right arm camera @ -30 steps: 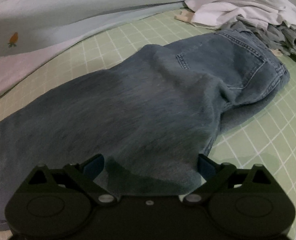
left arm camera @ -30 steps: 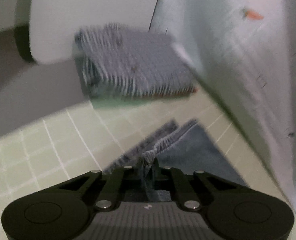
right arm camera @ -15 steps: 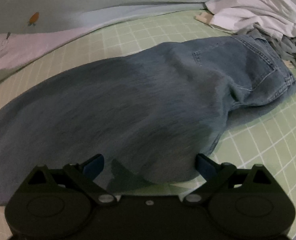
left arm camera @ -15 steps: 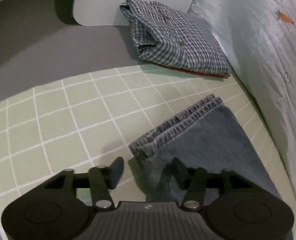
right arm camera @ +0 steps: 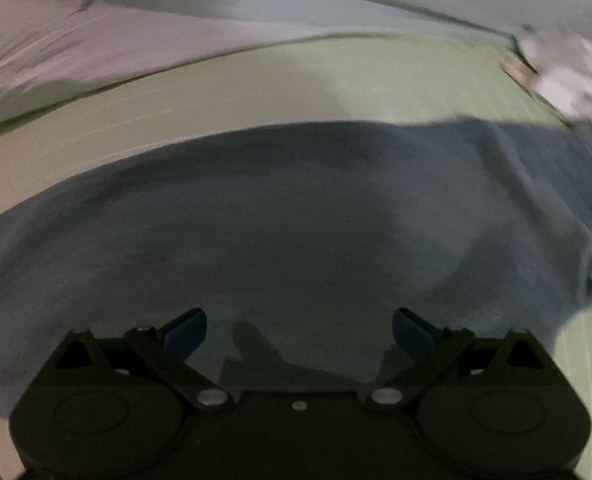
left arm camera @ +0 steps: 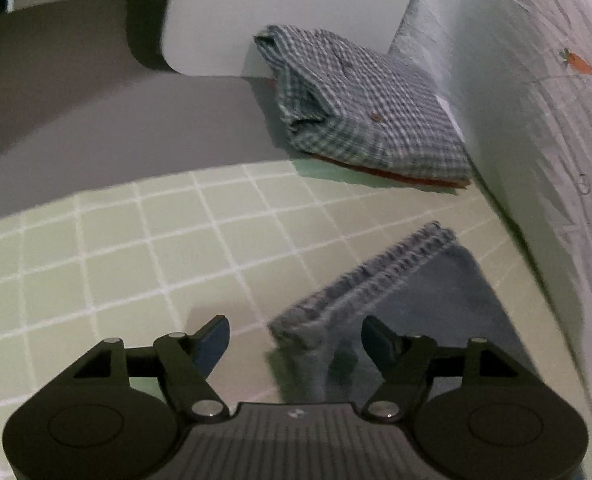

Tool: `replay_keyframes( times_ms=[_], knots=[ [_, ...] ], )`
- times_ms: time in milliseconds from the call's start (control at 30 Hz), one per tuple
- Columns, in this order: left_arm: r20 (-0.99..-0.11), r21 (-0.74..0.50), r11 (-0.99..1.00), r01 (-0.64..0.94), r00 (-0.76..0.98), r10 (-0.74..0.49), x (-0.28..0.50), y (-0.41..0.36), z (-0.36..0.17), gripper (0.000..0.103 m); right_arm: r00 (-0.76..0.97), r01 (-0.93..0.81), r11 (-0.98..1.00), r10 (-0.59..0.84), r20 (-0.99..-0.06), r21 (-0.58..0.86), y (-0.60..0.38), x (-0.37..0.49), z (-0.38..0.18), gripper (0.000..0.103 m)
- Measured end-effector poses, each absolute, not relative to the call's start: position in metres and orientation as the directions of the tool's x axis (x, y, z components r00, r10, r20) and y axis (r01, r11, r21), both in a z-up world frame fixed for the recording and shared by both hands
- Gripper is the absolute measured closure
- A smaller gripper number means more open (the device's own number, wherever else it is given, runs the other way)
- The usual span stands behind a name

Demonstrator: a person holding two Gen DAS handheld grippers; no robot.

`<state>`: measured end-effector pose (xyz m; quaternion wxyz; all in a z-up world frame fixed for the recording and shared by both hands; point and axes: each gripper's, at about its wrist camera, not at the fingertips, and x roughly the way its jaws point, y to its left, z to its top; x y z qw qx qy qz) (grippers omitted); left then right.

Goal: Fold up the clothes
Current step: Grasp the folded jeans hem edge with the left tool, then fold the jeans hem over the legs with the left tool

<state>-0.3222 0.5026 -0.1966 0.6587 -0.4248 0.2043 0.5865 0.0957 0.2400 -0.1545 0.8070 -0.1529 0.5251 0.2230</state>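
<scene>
Jeans (left arm camera: 423, 300) lie flat on the green grid sheet (left arm camera: 116, 248). In the left wrist view we see the hem end: two stacked cuffs, stitched edge running diagonally, the near corner puckered just ahead of the tool. In the right wrist view the jeans (right arm camera: 296, 216) fill the middle of the frame as one broad dark blue panel, heavily motion-blurred, so we can't make out seams or pockets there.

Our left gripper (left arm camera: 296, 334) has just been opening; its jaws now stand wide apart. The cuff corner sits between the fingers, but neither pad touches the denim. The left blue pad (left arm camera: 212, 340) hangs over bare sheet, the other over the leg fabric.

Our right gripper (right arm camera: 299, 330) also stands wide open over the denim, nothing pinched, its shadow falling on the fabric just below.

Beyond the hem, well apart from it, a folded checked shirt (left arm camera: 359, 116) rests at the far edge of the sheet with something orange-red (left arm camera: 395, 176) peeking out beneath it. It lies against a white panel (left arm camera: 288, 16). A pale quilt (left arm camera: 535, 128) with a small carrot print (left arm camera: 579, 64) runs along the right side, close beside the jeans leg. In the right wrist view a blurred pile of white cloth (right arm camera: 567, 76) sits at the far right, past the jeans.
</scene>
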Motion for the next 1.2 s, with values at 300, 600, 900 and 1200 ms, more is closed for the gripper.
replay_keyframes(
  times_ms=[300, 600, 900, 1200],
  knots=[
    [-0.741, -0.35, -0.001, -0.937, 0.276, 0.612, -0.322, 0.502, -0.204, 0.024, 0.297, -0.639, 0.769, 0.222, -0.929, -0.02, 0.255, 0.07, -0.164, 0.002],
    [-0.747, -0.417, -0.039, -0.908, 0.318, 0.583, -0.313, 0.515, -0.209, 0.075, 0.286, -0.558, 0.828, 0.251, -0.925, 0.052, 0.231, 0.075, -0.165, 0.002],
    [-0.768, -0.405, -0.003, -0.914, 0.338, 0.544, -0.309, 0.52, -0.199, 0.079, 0.367, -0.37, 0.911, 0.322, -0.873, 0.181, 0.181, 0.093, -0.165, 0.002],
    [-0.729, -0.261, 0.255, -0.931, 0.363, 0.579, -0.266, 0.502, -0.16, 0.08, 0.44, -0.334, 0.942, 0.166, -0.882, 0.011, 0.156, 0.092, -0.171, 0.002]
  ],
)
